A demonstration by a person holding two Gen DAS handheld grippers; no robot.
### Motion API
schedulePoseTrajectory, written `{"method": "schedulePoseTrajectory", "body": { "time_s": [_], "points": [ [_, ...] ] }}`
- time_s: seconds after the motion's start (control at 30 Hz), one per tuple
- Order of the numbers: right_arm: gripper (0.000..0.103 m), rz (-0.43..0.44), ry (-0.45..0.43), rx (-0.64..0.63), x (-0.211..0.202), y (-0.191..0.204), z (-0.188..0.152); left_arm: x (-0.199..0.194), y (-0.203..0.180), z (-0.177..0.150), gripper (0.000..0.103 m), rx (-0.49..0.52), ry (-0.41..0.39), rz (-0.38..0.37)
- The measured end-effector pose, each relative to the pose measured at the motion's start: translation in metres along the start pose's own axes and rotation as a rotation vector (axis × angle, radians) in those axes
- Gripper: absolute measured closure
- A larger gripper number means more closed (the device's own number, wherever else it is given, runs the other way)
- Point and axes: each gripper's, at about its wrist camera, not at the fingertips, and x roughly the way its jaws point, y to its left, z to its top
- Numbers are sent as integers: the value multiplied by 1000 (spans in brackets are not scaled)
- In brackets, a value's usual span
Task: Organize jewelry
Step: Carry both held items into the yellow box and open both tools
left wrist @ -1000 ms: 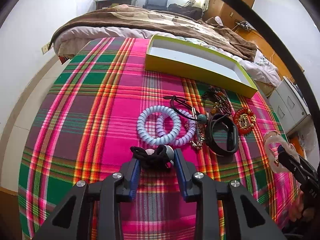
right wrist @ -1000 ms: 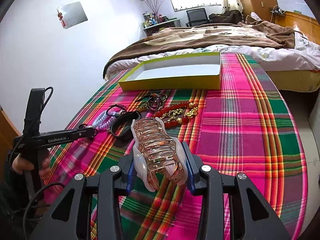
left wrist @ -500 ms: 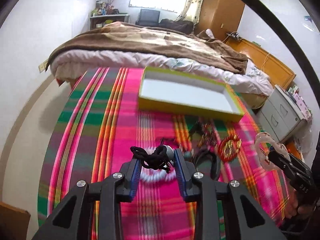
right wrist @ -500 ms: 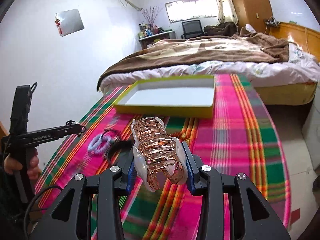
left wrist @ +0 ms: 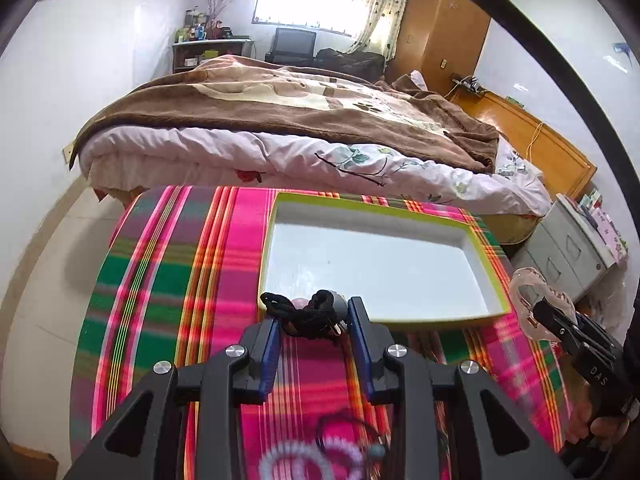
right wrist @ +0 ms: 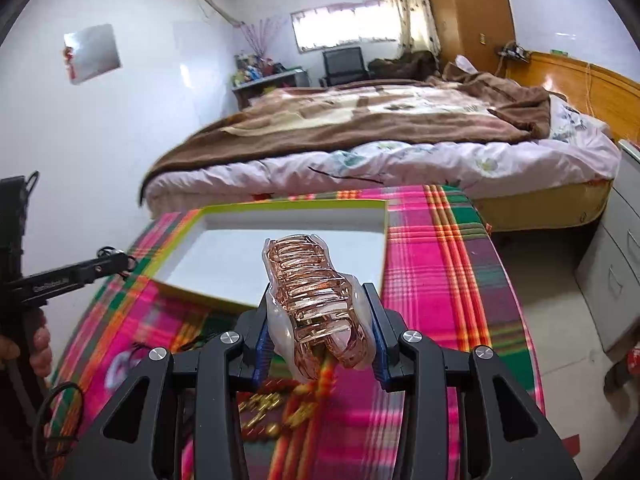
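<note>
Left fingers (left wrist: 314, 320) clamped on a black hair tie (left wrist: 308, 314) with a small grey bead in its knot. The tie sits up between the blue pads, clear of the cloth, over the near rim of the tray (left wrist: 486, 270).

Right fingers (right wrist: 318, 320) clamped on a rose-gold hair claw (right wrist: 316, 300); its pale sides press against both pads and its teeth stand upward. From this view the claw hangs just short of the tray's near edge, which lies at 12 o'clock.

Tray: shallow, yellow-green rim, white floor, nothing in it. It rests on the counter (left wrist: 168, 280), which is covered by a pink, green and orange plaid cloth.

In the left view my right fingers and the claw show at 3 o'clock, off the tray's right corner, with my right hand (left wrist: 588, 420) on the handle below. In the right view my left fingers show at 9 o'clock, tip at the tray's left corner, with my left hand (right wrist: 38, 344) gripping the handle.

Other pieces on the counter, blurred: a pale spiral band (left wrist: 308, 460) at 6 o'clock in the left view, and gold and red beads (right wrist: 272, 404) under my right fingers in the right view. I cannot make out more of them.

A bed (left wrist: 280, 128) with a brown blanket lies beyond the counter at 12 o'clock.
</note>
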Motion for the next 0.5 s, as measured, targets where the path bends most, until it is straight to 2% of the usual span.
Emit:
{"method": "schedulePoseTrajectory", "body": {
  "time_s": [0.17, 0.5],
  "points": [
    [63, -26, 18, -1, 23, -4, 8, 34, 8, 17, 71, -28, 29, -2],
    [62, -79, 57, -24, 62, -5, 23, 85, 0, 27, 71, 7, 100, 12]
  ]
}}
